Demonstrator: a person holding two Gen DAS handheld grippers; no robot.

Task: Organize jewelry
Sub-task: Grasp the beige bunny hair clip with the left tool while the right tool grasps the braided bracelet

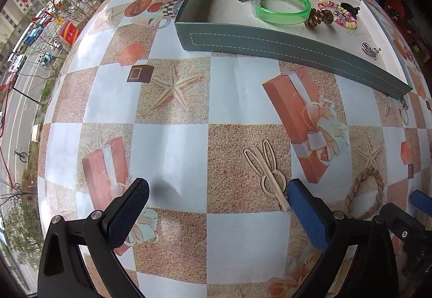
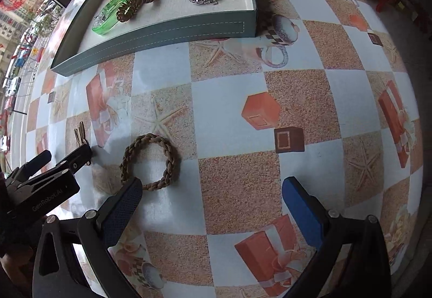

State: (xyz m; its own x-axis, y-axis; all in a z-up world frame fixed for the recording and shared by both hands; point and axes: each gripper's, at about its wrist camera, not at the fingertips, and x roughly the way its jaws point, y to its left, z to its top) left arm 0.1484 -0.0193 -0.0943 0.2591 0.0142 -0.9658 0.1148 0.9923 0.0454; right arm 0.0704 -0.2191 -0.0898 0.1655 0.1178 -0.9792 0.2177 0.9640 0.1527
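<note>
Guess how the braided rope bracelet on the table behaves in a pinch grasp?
The braided rope bracelet looks soft and woven, so probably floppy: it may sag or fold when lifted. It lies flat, unlikely to roll. The textured braid should grip well. Right gripper jaws stand open beside it.

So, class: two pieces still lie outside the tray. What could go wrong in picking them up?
1. The flat wooden rabbit-shaped hair clip lies flush on the tablecloth beside the left gripper fingertip; it may slide instead of lifting.
2. The braided brown rope bracelet sits off-centre at the right gripper, inviting a partial grip.
</note>
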